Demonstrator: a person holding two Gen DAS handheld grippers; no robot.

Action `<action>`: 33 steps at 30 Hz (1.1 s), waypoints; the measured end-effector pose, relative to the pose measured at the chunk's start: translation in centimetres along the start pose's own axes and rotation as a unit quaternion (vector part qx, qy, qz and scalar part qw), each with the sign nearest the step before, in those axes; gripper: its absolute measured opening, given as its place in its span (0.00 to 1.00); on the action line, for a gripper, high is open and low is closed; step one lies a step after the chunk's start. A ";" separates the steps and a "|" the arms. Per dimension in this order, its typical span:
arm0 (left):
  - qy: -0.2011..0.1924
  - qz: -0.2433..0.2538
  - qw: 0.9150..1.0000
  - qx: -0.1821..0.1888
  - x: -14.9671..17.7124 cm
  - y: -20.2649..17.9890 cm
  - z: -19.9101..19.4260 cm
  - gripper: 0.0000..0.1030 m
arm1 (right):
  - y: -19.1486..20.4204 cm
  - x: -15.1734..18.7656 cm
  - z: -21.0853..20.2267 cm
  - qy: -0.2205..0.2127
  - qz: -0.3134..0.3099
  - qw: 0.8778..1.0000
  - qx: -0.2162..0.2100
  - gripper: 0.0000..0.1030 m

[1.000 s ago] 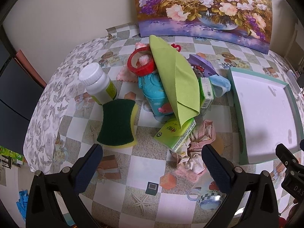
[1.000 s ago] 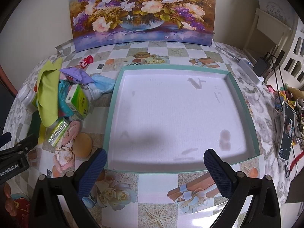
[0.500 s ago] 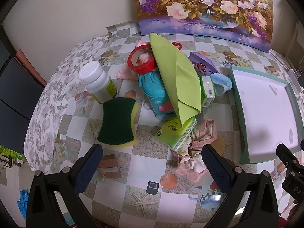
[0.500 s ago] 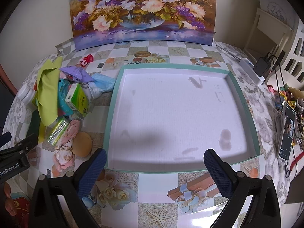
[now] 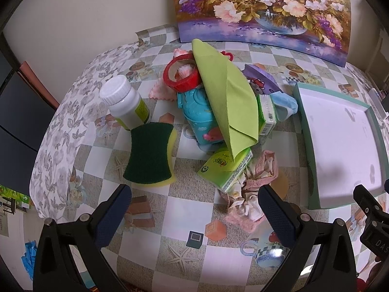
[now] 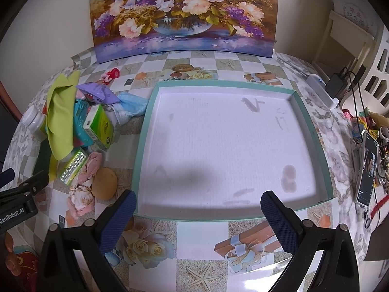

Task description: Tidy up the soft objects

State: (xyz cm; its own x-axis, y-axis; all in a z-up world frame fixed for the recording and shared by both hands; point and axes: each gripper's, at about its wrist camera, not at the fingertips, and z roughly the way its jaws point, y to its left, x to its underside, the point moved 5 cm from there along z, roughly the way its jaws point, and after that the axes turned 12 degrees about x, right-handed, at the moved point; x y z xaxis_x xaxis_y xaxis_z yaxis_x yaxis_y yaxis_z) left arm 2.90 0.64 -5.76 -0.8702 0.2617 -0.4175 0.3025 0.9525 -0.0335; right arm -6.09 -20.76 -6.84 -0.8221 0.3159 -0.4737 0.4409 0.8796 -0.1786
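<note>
A pile lies left of a teal-rimmed white tray (image 5: 304, 112) (image 6: 145, 121). In it: a lime green cloth (image 5: 228, 97) (image 6: 60, 116) draped over a teal toy (image 5: 197, 112), a green-and-yellow sponge (image 5: 150, 153), a pink floral cloth (image 5: 252, 189) (image 6: 85, 185), a blue cloth (image 5: 284, 104) (image 6: 131, 104), a pink knit cloth (image 5: 158, 90), and a purple pouch (image 5: 262, 80) (image 6: 97, 92). My left gripper (image 5: 194, 216) is open and empty, just in front of the pile. My right gripper (image 6: 199, 219) is open and empty at the tray's near edge.
A white bottle (image 5: 124, 104), a red tape roll (image 5: 182, 75), green tissue packs (image 5: 226, 168) (image 6: 99, 126) and a tan round pad (image 6: 104, 182) sit in the pile. A flower painting (image 6: 182, 14) leans on the wall. A phone (image 6: 367, 170) and chargers lie right.
Both views have shifted only slightly; the left gripper has crept a little towards the pile. Nothing was picked up or moved.
</note>
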 end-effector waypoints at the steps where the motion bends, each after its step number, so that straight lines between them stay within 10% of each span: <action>1: 0.000 0.000 1.000 0.000 0.0 0.0 0.0 1.00 | 0.0 0.0 0.0 0.000 0.000 1.000 0.000 1.00; 22: -0.009 -0.028 0.999 0.021 0.0 1.8 -0.6 1.00 | 0.8 -0.4 -1.0 -0.020 -0.007 1.000 -0.009 1.00; 33: -0.024 -0.076 0.996 0.038 0.3 6.5 0.0 1.00 | 6.9 -1.1 -2.3 -0.039 -0.043 0.994 -0.088 1.00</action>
State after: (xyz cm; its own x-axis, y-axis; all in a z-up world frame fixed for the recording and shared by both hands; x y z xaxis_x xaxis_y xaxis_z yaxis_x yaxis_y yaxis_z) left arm 4.66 6.93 -6.12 -0.8887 0.1059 -0.4461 0.1992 0.9655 -0.1677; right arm -2.97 -14.25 -5.51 -0.8207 0.2150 -0.5293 0.2947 0.9530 -0.0699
